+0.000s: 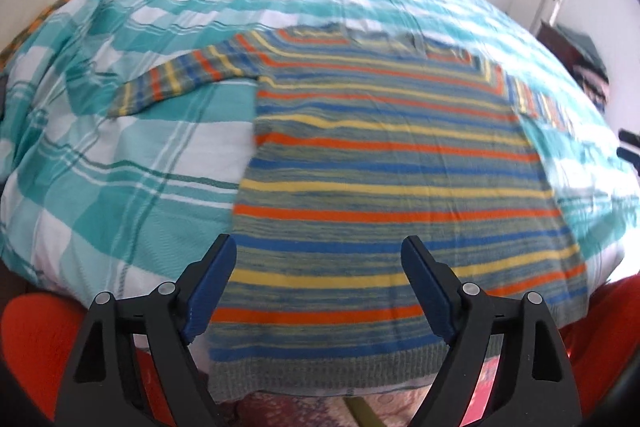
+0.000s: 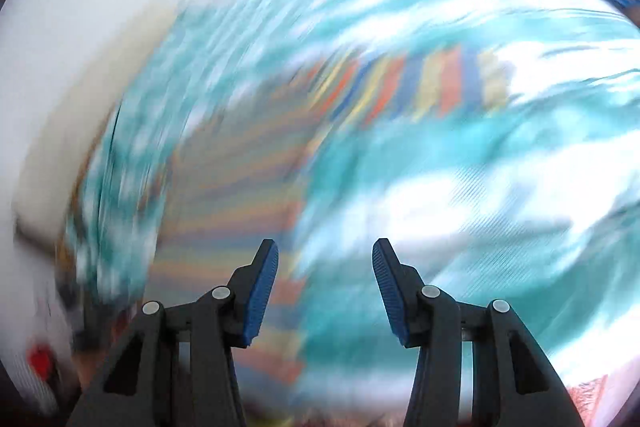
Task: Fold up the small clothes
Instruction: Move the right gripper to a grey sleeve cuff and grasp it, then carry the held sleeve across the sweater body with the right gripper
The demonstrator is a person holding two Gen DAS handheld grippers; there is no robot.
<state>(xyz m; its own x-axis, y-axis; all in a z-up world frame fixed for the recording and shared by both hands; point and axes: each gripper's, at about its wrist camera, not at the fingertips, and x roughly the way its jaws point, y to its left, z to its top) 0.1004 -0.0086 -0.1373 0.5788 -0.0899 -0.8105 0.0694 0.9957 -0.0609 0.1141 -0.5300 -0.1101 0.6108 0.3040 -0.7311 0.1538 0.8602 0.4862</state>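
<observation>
Honestly, not much folding is being shown as done here: the striped sweater [image 1: 392,163] is being seen lying flat and fully spread on the bed [image 1: 120,155], which is covered with a teal and white checked blanket. Both sleeves are being left stretched out to the sides, the left sleeve [image 1: 180,79] angled away from the body and the right sleeve [image 1: 540,103] doing the same on the other side, and the ribbed hem [image 1: 320,367] is being seen at the near edge of the bed. So the job is being judged as right at the start, with every fold (sleeves in, body over) probably still to be made. The left gripper [image 1: 318,281] is being held wide apart over the lower left part of the sweater, near the hem, and nothing is being pinched between its blue pads; whether the fabric is being touched at all cannot be told. The right gripper [image 2: 325,285] is also being held spread, with nothing caught in it, and its view is badly smeared, so only a blur of stripes and blanket is being made out, with the sweater's edge seemingly lying just ahead of it.
</observation>
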